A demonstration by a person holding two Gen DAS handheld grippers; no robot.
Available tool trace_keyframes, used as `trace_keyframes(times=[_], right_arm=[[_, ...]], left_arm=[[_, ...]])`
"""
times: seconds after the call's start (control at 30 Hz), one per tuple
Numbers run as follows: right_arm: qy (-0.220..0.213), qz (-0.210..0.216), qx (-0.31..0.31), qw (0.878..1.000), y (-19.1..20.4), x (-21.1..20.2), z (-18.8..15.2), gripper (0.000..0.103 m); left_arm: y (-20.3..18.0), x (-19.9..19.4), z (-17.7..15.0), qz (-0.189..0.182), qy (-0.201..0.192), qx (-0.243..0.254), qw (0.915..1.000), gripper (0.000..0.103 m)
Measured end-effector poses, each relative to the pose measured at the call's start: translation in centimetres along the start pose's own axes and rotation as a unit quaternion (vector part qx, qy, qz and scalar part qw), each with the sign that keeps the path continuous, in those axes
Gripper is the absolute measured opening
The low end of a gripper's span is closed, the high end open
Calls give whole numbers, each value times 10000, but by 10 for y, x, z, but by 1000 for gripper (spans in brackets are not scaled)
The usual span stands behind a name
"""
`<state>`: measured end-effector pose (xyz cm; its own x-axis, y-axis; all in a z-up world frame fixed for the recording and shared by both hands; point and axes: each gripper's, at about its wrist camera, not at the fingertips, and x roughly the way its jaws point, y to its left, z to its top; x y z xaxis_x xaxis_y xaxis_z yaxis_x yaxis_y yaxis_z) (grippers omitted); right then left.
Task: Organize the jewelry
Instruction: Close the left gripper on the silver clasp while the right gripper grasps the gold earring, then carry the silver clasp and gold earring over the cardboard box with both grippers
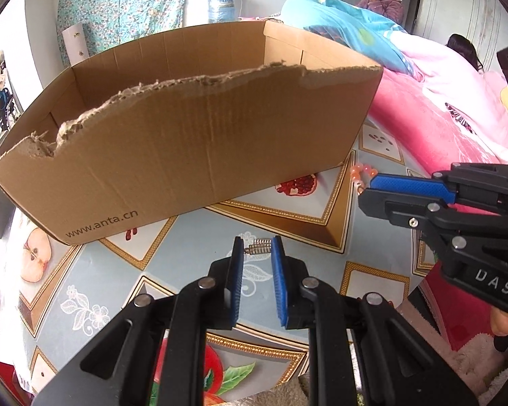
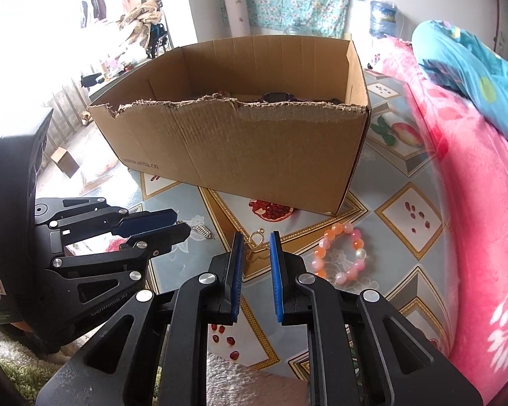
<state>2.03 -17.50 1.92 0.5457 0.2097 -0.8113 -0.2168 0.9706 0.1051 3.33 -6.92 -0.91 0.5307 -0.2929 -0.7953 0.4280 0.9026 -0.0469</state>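
The left gripper [image 1: 257, 247] points down at the patterned cloth [image 1: 193, 264], its blue pads [image 1: 277, 270] set narrow. A small silver spring-like piece [image 1: 260, 247] sits between the tips; whether they pinch it or merely frame it as it lies on the cloth cannot be told. In the right wrist view that piece [image 2: 203, 230] shows just past the left gripper's tips [image 2: 177, 225].

The right gripper [image 2: 256, 247] also aims down with a narrow gap. A thin gold chain [image 2: 255, 244] with a looped pendant lies between its tips, and a grip cannot be confirmed. Just to the right of it a bead bracelet [image 2: 343, 253] of pink, orange and clear beads lies on the cloth, apart from the pads.

Beyond both stands a cardboard box [image 2: 254, 149] with a torn near wall. A dark watch-like item [image 2: 276, 97] peeks over that edge inside. A pink quilt [image 2: 474, 220] lies to the right of the cloth.
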Motion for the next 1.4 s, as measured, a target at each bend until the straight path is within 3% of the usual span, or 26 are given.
trace_keyframes(times=[0.23, 0.47, 0.6, 0.8, 1.2, 1.4], right_arm=[[-55, 15, -13, 10000, 5, -2, 1, 14], [-157, 50, 32, 9999, 9, -6, -1, 14], [-175, 79, 63, 9998, 8, -7, -2, 13], [-221, 77, 28, 9997, 2, -9, 0, 14], [-319, 105, -40, 9994, 5, -14, 3, 14], [-347, 130, -69, 9993, 7, -15, 5, 14]], left_arm=[[26, -41, 17, -495, -554, -472, 9961, 16], [55, -67, 32, -961, -724, -868, 9889, 16], [52, -68, 33, -692, -683, -741, 9925, 16], [35, -43, 23, -45, -213, -474, 9986, 16], [30, -14, 14, 759, 260, -252, 9965, 16], [29, -15, 13, 899, 289, -212, 9953, 16]])
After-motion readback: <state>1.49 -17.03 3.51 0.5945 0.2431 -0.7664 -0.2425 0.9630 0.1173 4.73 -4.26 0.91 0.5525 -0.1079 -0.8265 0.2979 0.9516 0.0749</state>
